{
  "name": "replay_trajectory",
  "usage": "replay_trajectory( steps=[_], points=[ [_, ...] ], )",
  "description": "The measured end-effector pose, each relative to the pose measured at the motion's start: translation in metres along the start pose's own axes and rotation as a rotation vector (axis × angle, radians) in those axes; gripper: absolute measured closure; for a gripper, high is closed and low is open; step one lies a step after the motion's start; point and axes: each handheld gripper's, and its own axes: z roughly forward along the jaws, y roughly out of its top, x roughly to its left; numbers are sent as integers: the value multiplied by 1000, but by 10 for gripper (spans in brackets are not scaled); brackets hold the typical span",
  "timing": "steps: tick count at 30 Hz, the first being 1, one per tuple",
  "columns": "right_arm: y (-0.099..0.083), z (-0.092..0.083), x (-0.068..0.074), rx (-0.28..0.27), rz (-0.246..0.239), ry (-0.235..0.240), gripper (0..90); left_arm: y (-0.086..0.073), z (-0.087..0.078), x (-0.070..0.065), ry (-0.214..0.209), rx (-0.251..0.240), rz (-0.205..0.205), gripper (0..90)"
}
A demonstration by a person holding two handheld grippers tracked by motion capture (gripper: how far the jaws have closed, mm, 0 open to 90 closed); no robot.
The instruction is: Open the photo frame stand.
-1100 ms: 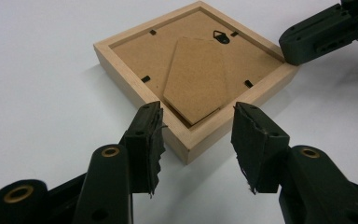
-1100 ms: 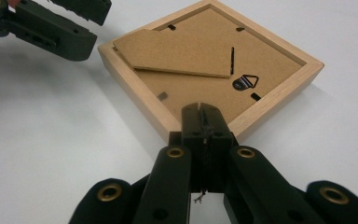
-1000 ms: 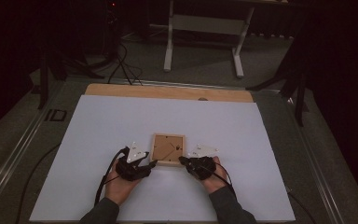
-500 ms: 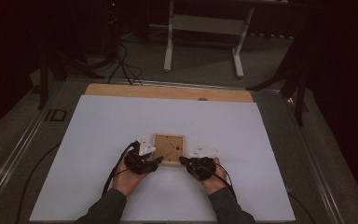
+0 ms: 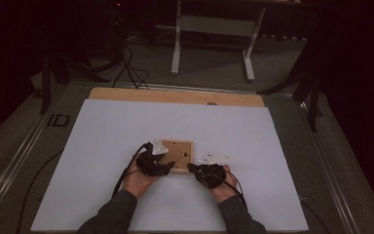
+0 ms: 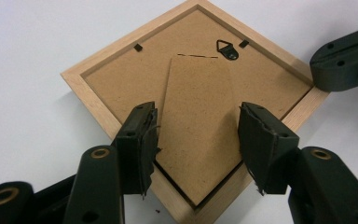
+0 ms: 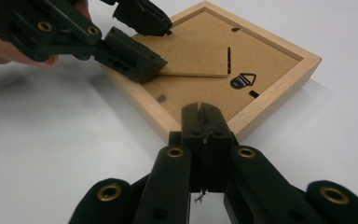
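Frame work is under way at the near middle of the tabletop [image 5: 102, 146]: a small wooden picture frame [image 5: 191, 144] lies face down on the white sheet, its fibreboard back turned up, with a little triangular hanger [image 6: 227, 48] near one edge.

The right tool [image 7: 204, 112] has its jaws pressed together and rests against the frame's near wooden rim, most likely to pin it so it cannot slide while the other hand works. The left tool [image 6: 196, 133] comes in over the opposite corner, jaws apart and just now widened, straddling the fold-out stand [image 6: 200, 116] on the backing. The pads sit either side of that flap without pressing on it, so nothing is gripped yet; from the right gripper view the flap looks slightly lifted from the backing, though the angle is shallow and I would not swear to it. I would judge the person is lining up to catch the stand's edges and swing it out.

Around them the white sheet is bare, laid over a wooden board [image 5: 175, 95] showing along the far side. Beyond stands a dim room, with a pale metal stand [image 5: 214, 29] and cables on the grey floor.
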Motion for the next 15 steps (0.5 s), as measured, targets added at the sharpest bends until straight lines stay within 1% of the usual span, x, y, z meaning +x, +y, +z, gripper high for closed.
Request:
replay_trajectory(
  steps=[1,2,3,4,5,6,8,12,13,15],
  points=[
    [0,0,0,0,1,0,893,2,-1,0,1,15,16,504],
    [0,0,0,-1,1,1,893,3,-1,0,1,17,19,507],
    [0,0,0,-1,2,1,893,4,-2,-1,5,11,22,508],
    [0,0,0,-1,2,0,893,5,-4,-2,14,-9,18,508],
    [0,0,0,-1,2,0,893,5,-4,-2,14,-9,18,508],
    [0,0,0,-1,2,-1,893,9,-9,-5,27,-38,27,508],
    [0,0,-1,-3,4,6,893,14,-13,-7,39,-42,46,508],
    [0,0,-1,-2,4,5,893,16,-13,-7,39,-44,47,506],
    [0,0,-1,-2,2,3,893,16,-13,-6,27,-37,37,502],
    [0,0,-1,-2,4,5,893,16,-15,-4,20,-45,13,485]
  ],
)
